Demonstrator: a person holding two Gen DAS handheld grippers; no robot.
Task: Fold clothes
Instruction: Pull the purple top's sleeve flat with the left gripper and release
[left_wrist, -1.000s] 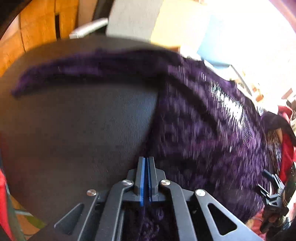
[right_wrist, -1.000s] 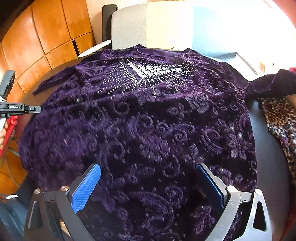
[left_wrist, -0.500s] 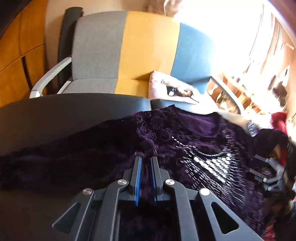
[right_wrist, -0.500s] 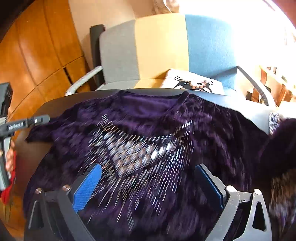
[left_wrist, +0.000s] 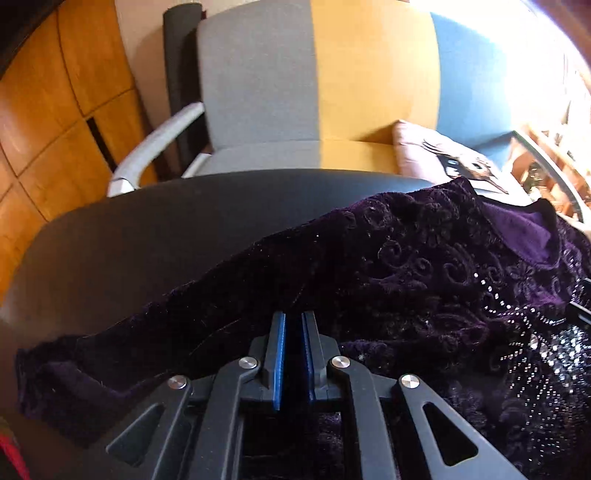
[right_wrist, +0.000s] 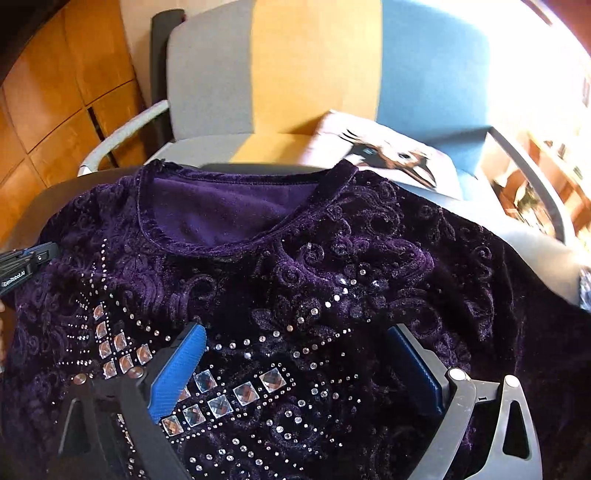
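Two claws work over one purple velvet top (right_wrist: 332, 266) that lies spread face up on a dark desk (left_wrist: 155, 236), its neckline toward the far edge. The top's front carries swirl patterns and rows of clear studs and square stones. Its sleeve (left_wrist: 155, 339) stretches out flat across the desk toward the left side in the left wrist view, the cuff near the lower left corner.

The left claw (left_wrist: 293, 332) sits low over the fabric where the sleeve meets the body; its blue pads stand a narrow gap apart, having just been opening, and the cloth lies under and ahead of their tips rather than pinched between them. Whether a fold of cloth lies deeper in the gap is hidden in shadow.

The right claw (right_wrist: 295, 354) hangs above the chest of the top with its jaws wide apart, the studded pattern showing between them, nothing gripped.

Beyond the desk stands a chair (right_wrist: 317, 66) with grey, yellow and blue panels, and a printed cushion (right_wrist: 388, 151) rests on its seat. Wooden panelling (left_wrist: 55, 110) fills the left background.
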